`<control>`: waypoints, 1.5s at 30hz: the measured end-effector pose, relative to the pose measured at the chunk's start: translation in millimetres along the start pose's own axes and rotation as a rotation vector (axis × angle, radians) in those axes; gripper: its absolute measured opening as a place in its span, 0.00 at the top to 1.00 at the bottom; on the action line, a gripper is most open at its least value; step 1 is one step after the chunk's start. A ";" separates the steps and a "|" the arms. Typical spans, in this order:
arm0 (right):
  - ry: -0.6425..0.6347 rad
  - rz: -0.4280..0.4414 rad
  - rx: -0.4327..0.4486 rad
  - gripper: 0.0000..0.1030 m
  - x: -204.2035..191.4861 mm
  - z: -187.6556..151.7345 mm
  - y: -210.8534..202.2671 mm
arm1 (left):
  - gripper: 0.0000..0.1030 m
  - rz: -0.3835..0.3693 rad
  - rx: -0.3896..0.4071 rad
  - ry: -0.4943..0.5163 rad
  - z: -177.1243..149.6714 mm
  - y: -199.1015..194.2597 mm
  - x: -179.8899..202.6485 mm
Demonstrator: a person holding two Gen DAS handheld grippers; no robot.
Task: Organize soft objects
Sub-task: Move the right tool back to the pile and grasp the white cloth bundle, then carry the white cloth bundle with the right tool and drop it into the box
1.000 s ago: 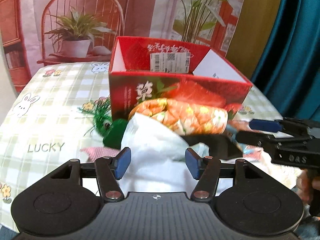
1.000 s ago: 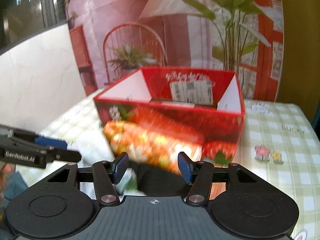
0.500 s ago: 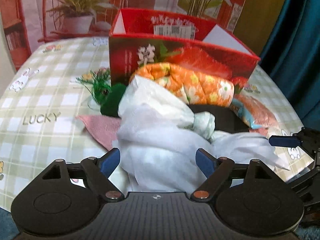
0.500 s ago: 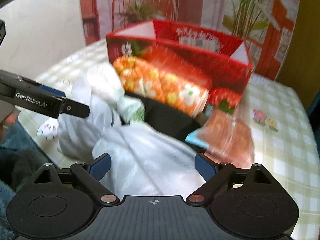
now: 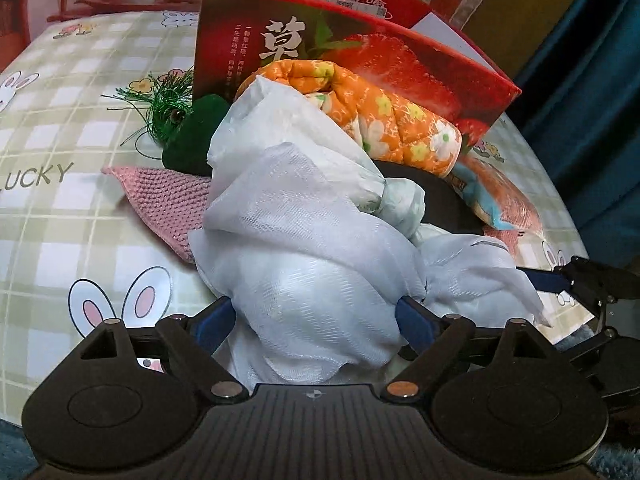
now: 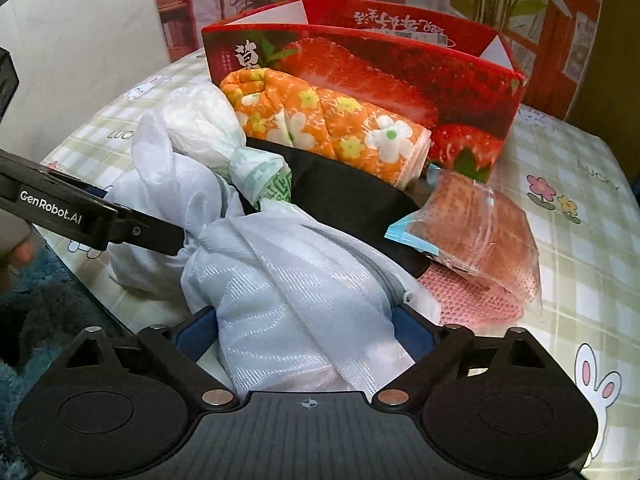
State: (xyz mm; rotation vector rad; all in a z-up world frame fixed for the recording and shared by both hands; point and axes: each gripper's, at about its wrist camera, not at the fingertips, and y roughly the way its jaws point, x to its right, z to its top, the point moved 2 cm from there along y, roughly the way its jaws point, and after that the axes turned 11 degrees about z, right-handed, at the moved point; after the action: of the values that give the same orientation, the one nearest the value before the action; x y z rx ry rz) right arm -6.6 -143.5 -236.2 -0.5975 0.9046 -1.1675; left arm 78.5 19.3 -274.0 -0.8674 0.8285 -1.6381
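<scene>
Both claws are down over the same thing here – a crumpled white mesh fabric bundle [image 5: 304, 272] lying at the near edge of the checked bunny-print tabletop [image 5: 60, 128]. The left claw [image 5: 316, 316] is spread wide, having just been opening, with the bundle's thick end sitting between its blue pads; whether the pads actually press the cloth I can't tell. Same story for the right claw [image 6: 308, 324] – spread wide around the bundle's other end, jaws just been closing a touch.

In the right wrist view, an orange flower-print quilted roll [image 6: 324, 128] lies at 12 o'clock from the bundle, up against the red strawberry-print cardboard box [image 6: 400, 72]. A black cloth [image 6: 344, 196] sits between roll and bundle. A clear packet of reddish-brown fabric [image 6: 480, 224] is at 2 o'clock, lying on a pink knitted piece [image 6: 472, 300]. In the left wrist view a green tufted plush [image 5: 180, 128] sits at 11 o'clock.
</scene>
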 end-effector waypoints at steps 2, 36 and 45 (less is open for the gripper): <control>-0.001 0.005 0.006 0.20 0.0 0.9 -1.3 | 0.20 -0.014 0.007 -0.003 -0.7 -1.3 -0.2; -0.129 0.153 0.316 0.76 -23.9 71.0 -69.7 | 0.66 -0.012 0.412 -0.007 35.9 -106.5 5.4; -0.164 0.128 0.352 0.76 -26.9 85.7 -75.5 | 0.66 -0.014 0.470 0.004 47.4 -118.0 7.3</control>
State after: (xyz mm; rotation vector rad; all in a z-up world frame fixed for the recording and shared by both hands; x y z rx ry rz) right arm 24.0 -145.4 -122.9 -0.3374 0.5710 -1.1118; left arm 62.5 31.7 -148.2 -0.5379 0.4093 -1.7482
